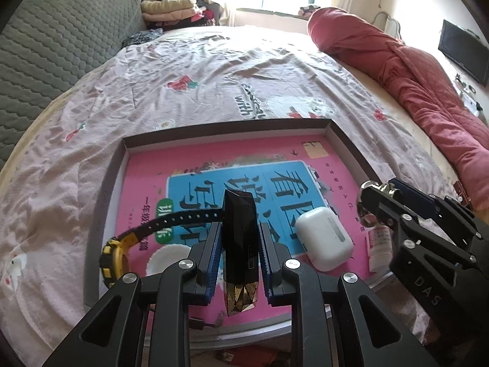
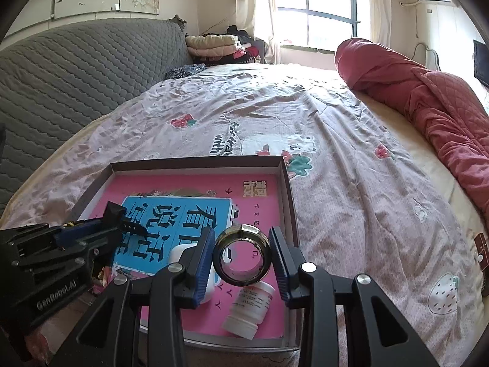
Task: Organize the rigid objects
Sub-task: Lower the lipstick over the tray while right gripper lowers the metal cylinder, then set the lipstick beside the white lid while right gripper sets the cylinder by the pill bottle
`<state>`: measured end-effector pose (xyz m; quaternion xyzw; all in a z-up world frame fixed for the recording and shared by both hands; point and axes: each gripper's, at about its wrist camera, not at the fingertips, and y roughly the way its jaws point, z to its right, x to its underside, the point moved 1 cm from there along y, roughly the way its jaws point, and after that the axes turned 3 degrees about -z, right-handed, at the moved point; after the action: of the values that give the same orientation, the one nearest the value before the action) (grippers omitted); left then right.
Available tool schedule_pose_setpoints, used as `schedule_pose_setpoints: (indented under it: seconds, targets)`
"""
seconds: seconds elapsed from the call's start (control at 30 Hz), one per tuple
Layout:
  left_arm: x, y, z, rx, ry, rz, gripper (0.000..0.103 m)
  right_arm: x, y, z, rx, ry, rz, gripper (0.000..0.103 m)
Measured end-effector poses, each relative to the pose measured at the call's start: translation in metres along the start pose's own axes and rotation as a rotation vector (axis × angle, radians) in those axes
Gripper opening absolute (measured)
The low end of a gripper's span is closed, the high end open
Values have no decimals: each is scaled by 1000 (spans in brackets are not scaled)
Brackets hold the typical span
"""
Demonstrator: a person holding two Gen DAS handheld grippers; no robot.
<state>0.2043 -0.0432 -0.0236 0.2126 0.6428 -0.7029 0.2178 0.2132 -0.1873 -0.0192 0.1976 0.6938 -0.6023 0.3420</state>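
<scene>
- The watch [image 1: 122,244] lies draped over the left wall of the shallow box [image 1: 345,140]: black perforated strap inside, yellow-and-black case hanging outside. If I nudge that wall, I think it could slide off onto the bedsheet [image 1: 183,70].
- My left gripper [image 1: 240,244] is pinching a faceted black tube with a gold end [image 1: 240,235], upright above the pink book [image 1: 146,165] that lines the box. The tube looks hard and glossy, with angled faces, so I judge it could twist between the ribbed blue pads if I tilt it.
- The white earbud case [image 1: 324,238] sits just right of the tube, smooth and rounded. Setting the tube down carelessly might knock it.
- My right gripper [image 2: 241,255] is clamped on a shiny metal ring [image 2: 241,255], held over the box's near right part. It is round and polished, and the pads meet only its curved rim, so I suspect it could pop out.
- A white plastic bottle [image 2: 247,312] lies on its side right below the ring. A dropped ring would likely strike it, or roll across the slick cover.
</scene>
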Motion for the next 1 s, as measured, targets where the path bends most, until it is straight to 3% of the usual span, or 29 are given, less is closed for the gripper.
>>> schedule_pose_setpoints:
  seconds: [1.0]
  targets:
    - [19, 1, 12, -22, 32, -19, 24, 12, -10, -5, 0, -28, -10, 37]
